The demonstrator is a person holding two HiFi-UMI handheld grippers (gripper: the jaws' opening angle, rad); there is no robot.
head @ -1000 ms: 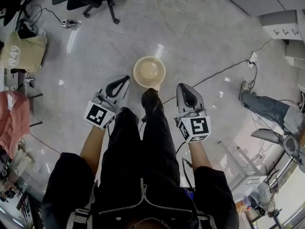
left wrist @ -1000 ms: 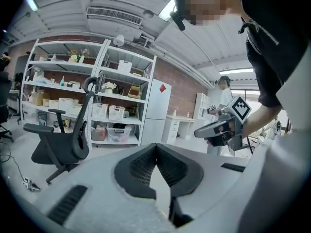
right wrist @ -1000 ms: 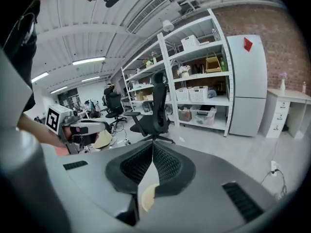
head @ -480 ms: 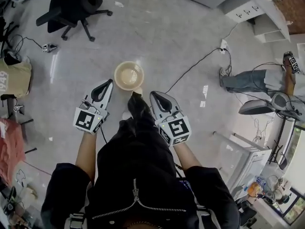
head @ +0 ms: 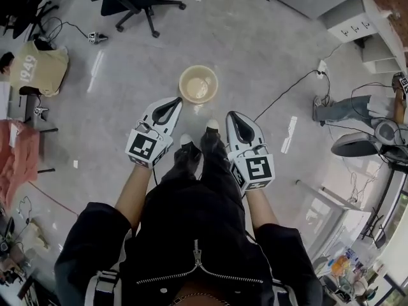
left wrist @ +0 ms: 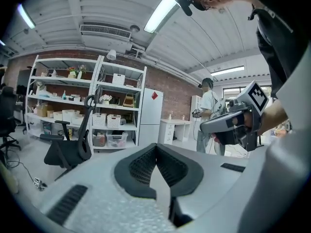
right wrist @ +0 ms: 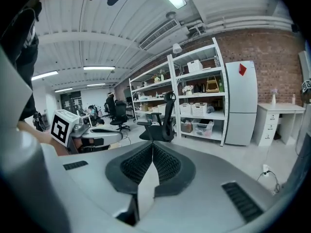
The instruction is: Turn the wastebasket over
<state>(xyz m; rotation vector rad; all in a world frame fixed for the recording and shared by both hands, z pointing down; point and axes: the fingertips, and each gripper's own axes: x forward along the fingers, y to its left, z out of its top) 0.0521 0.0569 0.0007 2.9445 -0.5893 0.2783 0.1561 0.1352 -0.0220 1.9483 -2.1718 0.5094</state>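
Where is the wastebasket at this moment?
Head view, upper centre: the round beige wastebasket stands mouth-up on the grey floor, just ahead of the left gripper.

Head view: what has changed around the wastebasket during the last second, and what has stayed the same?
The shoe that stood right at the wastebasket has drawn back; bare floor now lies between them. Nothing was gripped or released. The wastebasket stays upright in its place; the left gripper and right gripper stay shut and empty beside the legs.
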